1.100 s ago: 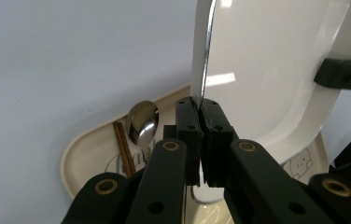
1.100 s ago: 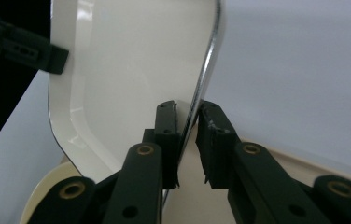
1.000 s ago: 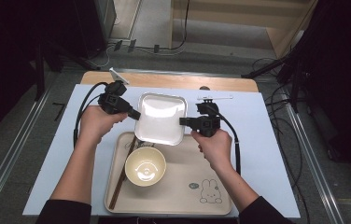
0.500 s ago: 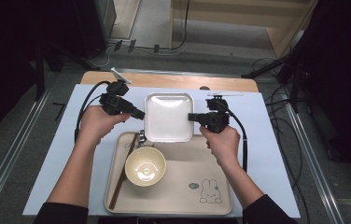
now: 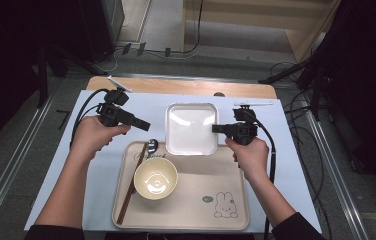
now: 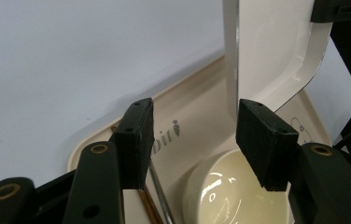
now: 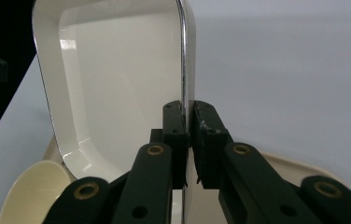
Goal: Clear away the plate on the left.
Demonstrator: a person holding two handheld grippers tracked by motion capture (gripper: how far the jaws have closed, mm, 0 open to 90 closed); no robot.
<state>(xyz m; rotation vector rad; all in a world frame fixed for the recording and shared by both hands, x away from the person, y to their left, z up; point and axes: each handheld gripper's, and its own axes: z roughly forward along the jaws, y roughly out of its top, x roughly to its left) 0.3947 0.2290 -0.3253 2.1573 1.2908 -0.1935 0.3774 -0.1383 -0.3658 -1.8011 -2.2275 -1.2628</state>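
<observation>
Left tool (image 5: 146, 124) agape, right tool (image 5: 216, 128) clamped

The tray (image 6: 197, 116) bears printed lettering beside a small carrot drawing; in the left gripper view only "bit" can be read.

I think I work in a lab or recording room: my table (image 5: 126, 85) wears a pale blue sheet (image 5: 286, 165), cables (image 5: 306, 107) lie on the grey floor (image 5: 6, 165), and dark equipment (image 5: 96, 25) stands around.
</observation>
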